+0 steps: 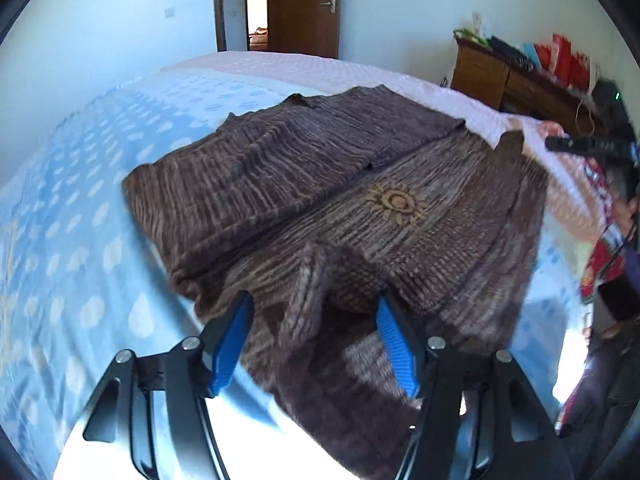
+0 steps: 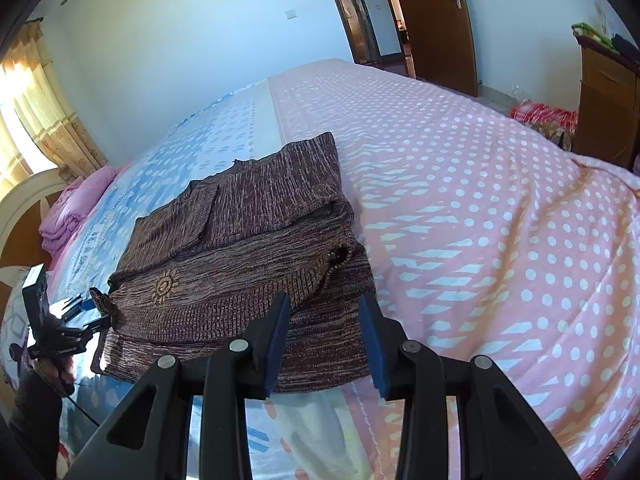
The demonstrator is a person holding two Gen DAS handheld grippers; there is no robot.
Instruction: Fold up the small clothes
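A brown knitted sweater (image 1: 340, 200) with a gold sun emblem (image 1: 396, 204) lies partly folded on the bed; it also shows in the right wrist view (image 2: 248, 248). My left gripper (image 1: 316, 304) is open with its blue fingers (image 1: 232, 336) spread over the sweater's near hem, holding nothing. It also appears at the left of the right wrist view (image 2: 86, 312). My right gripper (image 2: 324, 304) is open just above the sweater's near corner and empty. In the left wrist view it shows at the far right edge (image 1: 560, 142).
The bed (image 2: 480, 200) has a pink dotted cover on one side and a blue dotted cover (image 1: 80, 200) on the other. A wooden cabinet (image 1: 520, 80) with clutter stands by the wall. A folded pink blanket (image 2: 76, 208) lies near the headboard. A brown door (image 2: 432, 20) stands open.
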